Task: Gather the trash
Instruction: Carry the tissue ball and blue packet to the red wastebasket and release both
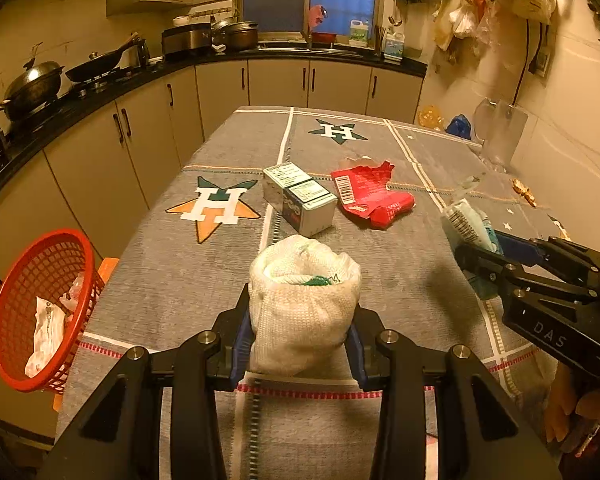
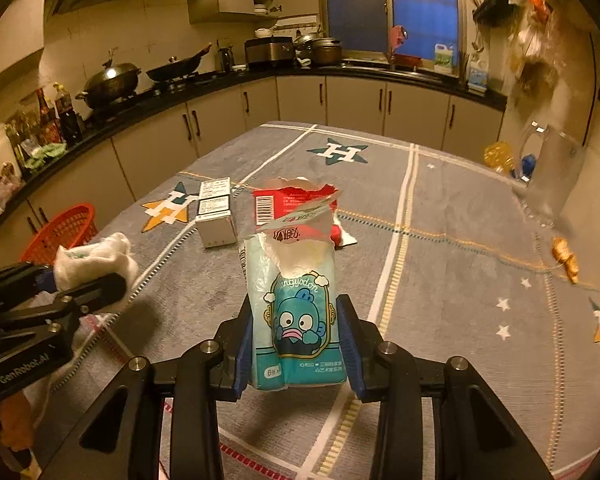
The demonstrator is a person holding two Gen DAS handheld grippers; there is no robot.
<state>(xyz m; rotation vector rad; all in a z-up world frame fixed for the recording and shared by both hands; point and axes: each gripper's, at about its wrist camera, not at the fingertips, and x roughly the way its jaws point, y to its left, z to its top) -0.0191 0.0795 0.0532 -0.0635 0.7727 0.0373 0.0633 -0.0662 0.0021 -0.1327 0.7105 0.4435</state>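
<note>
My left gripper [image 1: 300, 320] is shut on a white knitted glove [image 1: 302, 308], held above the near end of the table; it also shows in the right wrist view [image 2: 96, 260]. My right gripper [image 2: 296, 336] is shut on a teal tissue packet [image 2: 296, 312] with a cartoon face, seen from the side in the left wrist view [image 1: 470, 228]. On the grey cloth lie a white box [image 1: 300, 198] and a torn red wrapper [image 1: 370, 192]. A red mesh basket [image 1: 40, 308] hangs off the table's left edge with crumpled white trash inside.
The table [image 1: 380, 280] is covered by a grey cloth with star prints. Small golden scraps [image 2: 564, 258] lie at the right side. A clear plastic container [image 1: 500, 128] stands at the far right corner. Kitchen cabinets and a counter with pots run along the left and back.
</note>
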